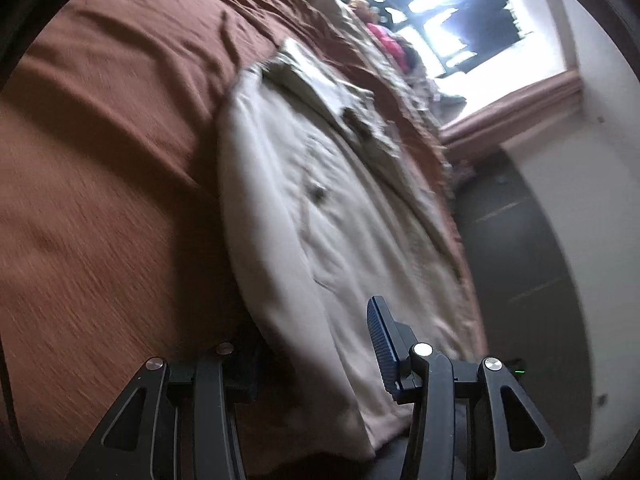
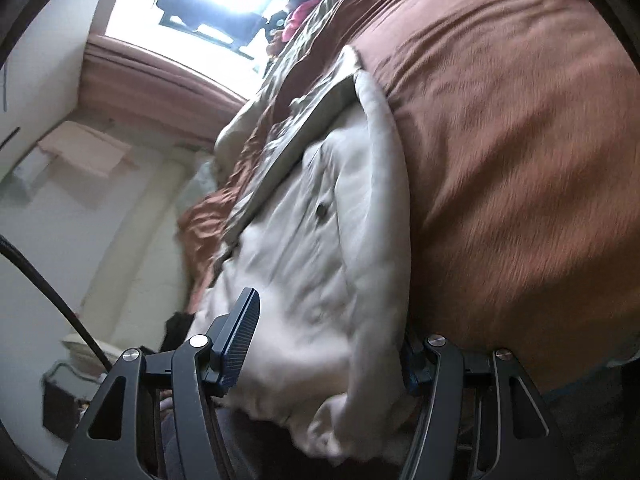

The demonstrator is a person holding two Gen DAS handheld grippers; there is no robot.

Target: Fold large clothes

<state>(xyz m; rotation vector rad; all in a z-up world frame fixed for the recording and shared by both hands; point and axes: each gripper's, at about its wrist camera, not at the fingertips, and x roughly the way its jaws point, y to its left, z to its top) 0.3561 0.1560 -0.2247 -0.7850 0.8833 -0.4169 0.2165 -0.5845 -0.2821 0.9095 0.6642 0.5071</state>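
Observation:
A cream coat with dark buttons [image 1: 320, 208] lies along the edge of a bed with a brown cover [image 1: 112, 128]. My left gripper [image 1: 316, 344] is open, its jaws on either side of the coat's near hem; the left finger is hidden under the cloth, and the blue right pad [image 1: 380, 340] shows. In the right wrist view the same coat [image 2: 320, 240] runs between my right gripper's [image 2: 324, 352] open jaws, the blue left pad [image 2: 240, 340] beside the cloth. Both views are tilted and blurred.
The brown bed cover [image 2: 520, 160] fills one side of each view. A pile of clothes [image 1: 384, 36] lies at the bed's far end below a bright window [image 1: 448, 12]. Dark floor [image 1: 520, 260] runs beside the bed. A black cable [image 2: 48, 284] crosses the right view.

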